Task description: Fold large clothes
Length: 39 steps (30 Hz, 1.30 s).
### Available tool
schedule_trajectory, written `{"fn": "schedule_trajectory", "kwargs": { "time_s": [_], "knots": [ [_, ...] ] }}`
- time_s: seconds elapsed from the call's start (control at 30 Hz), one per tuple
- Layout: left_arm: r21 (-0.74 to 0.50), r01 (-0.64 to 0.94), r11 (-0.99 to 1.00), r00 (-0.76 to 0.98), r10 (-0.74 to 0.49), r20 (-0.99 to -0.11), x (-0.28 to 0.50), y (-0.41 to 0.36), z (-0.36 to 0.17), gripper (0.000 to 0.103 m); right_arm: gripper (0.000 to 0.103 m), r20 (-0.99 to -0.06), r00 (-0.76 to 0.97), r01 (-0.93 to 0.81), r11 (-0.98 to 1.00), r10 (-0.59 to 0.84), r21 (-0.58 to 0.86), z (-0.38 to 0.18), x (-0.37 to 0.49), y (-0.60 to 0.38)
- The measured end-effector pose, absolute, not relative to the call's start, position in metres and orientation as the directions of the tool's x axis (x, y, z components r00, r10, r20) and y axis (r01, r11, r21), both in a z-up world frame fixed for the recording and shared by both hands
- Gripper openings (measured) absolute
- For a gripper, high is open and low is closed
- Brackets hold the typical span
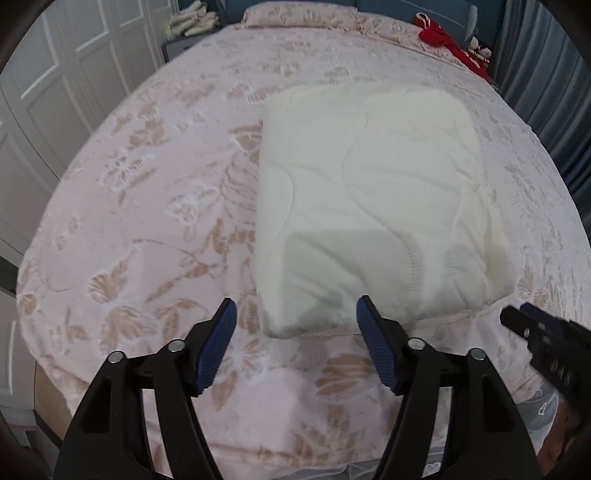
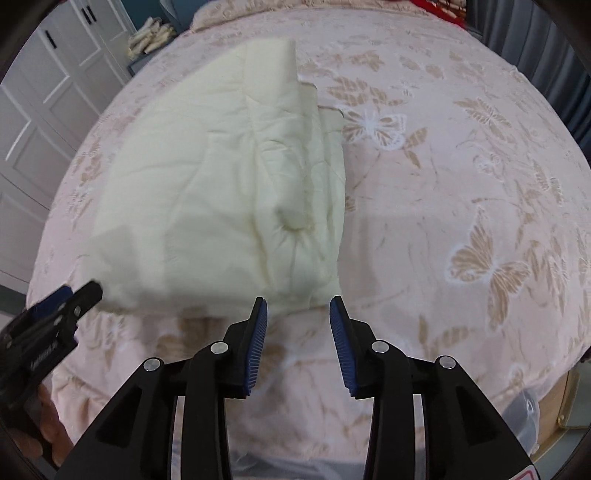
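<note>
- Left wrist view, wardrobe (image 1: 48, 110) at 9–10 o'clock: white panelled doors, beside the bed.
- Beige pile (image 1: 192, 23) at 11 o'clock, on a unit beyond the bed's far corner; too blurred to tell what it is.
- Bed (image 1: 147, 206) fills the view; pink cover with tan butterfly and leaf print.
- Left gripper (image 1: 296, 314) at 6 o'clock: jaws wide, nothing between the pads. It hangs above the quilt's near-left corner, no contact.
- Quilt (image 1: 369, 199): cream, stitched in wavy lines, folded into a thick rectangle. Lies flat on the bed from centre towards 2 o'clock. Layered edges show on its right side.
- Pillow (image 1: 299, 14) at 12 o'clock, same pink print, at the head of the bed.
- Red cloth (image 1: 447, 42) at 1 o'clock, on the bed's far-right corner.
- Right gripper (image 1: 517, 319) enters at 4 o'clock, tip just off the quilt's near-right corner.
- Right wrist view: left gripper (image 2: 86, 291) at 8 o'clock, tip right at the quilt's (image 2: 221, 184) near-left corner; contact unclear. A hand (image 2: 46, 428) shows under it.
- Quilt spans 10 o'clock to centre here, stacked layers along its right edge.
- Right gripper (image 2: 297, 301) at 6 o'clock: jaws part-open, narrower than the left pair, empty. It sits above the quilt's near edge, pads clear of the fabric.
- Curtain (image 2: 576, 96) at 2 o'clock, grey-blue.
</note>
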<state>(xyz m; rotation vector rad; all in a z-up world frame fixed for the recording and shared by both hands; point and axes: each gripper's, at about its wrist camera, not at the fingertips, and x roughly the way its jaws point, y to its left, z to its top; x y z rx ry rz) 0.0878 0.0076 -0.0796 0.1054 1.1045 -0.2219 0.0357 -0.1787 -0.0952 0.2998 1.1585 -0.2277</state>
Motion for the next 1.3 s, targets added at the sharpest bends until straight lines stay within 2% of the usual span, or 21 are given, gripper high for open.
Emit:
{"fn": "schedule_trajectory", "kwargs": {
  "time_s": [0.13, 0.2, 0.27, 0.5, 0.57, 0.63, 1.3],
  "knots": [
    [-0.008, 0.220, 0.975, 0.461, -0.111, -0.880, 0.079, 0.007, -0.064, 0.068, 0.037, -0.898, 0.436, 0.316, 0.945, -0.063, 0.088, -0.080, 0.025, -0.168],
    [0.008, 0.218, 0.976, 0.477, -0.099, -0.873, 0.071, 0.006, -0.059, 0.069, 0.041, -0.882, 0.462, 0.316, 0.946, -0.091, 0.068, -0.070, 0.016, -0.161],
    [0.021, 0.213, 0.977, 0.491, -0.088, -0.867, 0.065, 0.007, -0.055, 0.071, 0.053, -0.863, 0.493, 0.315, 0.947, -0.114, 0.055, -0.062, 0.006, -0.157],
    [0.051, 0.200, 0.978, 0.547, -0.068, -0.834, 0.040, 0.007, -0.042, 0.073, 0.066, -0.812, 0.561, 0.304, 0.952, -0.161, 0.022, -0.045, -0.015, -0.147],
    [0.056, 0.194, 0.979, 0.568, -0.066, -0.821, 0.033, 0.007, -0.037, 0.083, 0.079, -0.804, 0.570, 0.305, 0.952, -0.168, 0.017, -0.043, -0.020, -0.143],
    [0.060, 0.185, 0.981, 0.593, -0.063, -0.803, 0.026, 0.007, -0.032, 0.087, 0.086, -0.785, 0.590, 0.308, 0.951, -0.189, 0.003, -0.041, -0.026, -0.139],
    [0.101, 0.156, 0.982, 0.633, -0.021, -0.774, -0.005, 0.016, -0.029, 0.089, 0.086, -0.779, 0.607, 0.300, 0.953, -0.160, 0.038, -0.042, -0.052, -0.127]
  ]
}}
